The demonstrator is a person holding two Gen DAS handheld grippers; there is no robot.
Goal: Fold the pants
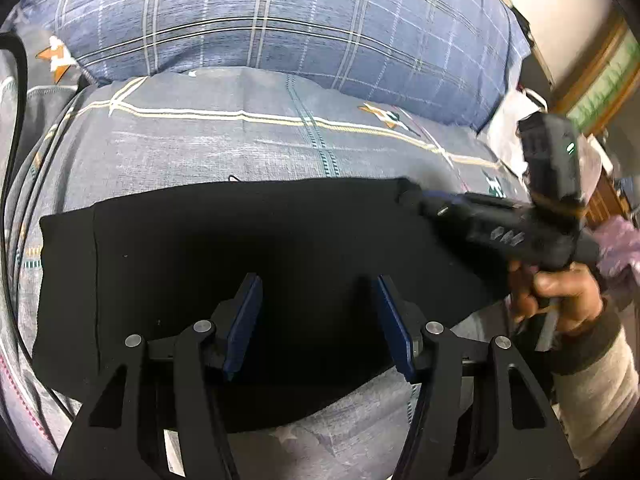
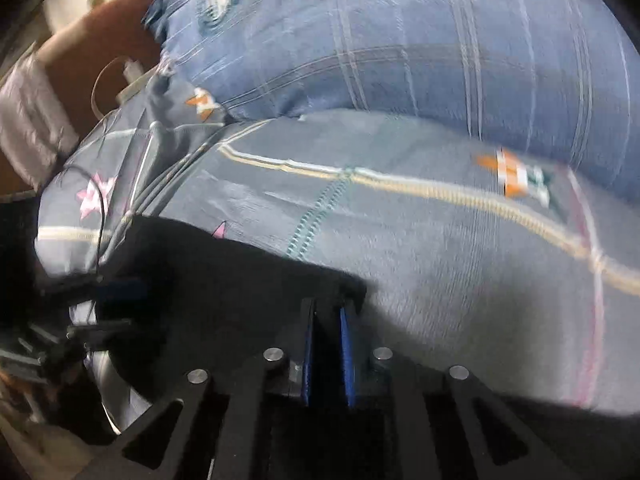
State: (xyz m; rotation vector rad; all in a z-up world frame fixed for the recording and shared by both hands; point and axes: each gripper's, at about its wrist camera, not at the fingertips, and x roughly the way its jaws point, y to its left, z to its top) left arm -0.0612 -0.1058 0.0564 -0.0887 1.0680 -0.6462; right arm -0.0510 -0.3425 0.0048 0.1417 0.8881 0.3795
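The black pants lie folded in a flat rectangle on the grey-blue bedspread. My left gripper is open just above the pants, its blue pads wide apart and holding nothing. My right gripper reaches in from the right to the pants' far right corner. In the right wrist view the right gripper has its blue pads close together with black cloth of the pants between them.
A large blue plaid pillow lies behind the pants. Black cables run down the left edge of the bed. The bed's right edge meets white bags and wooden furniture.
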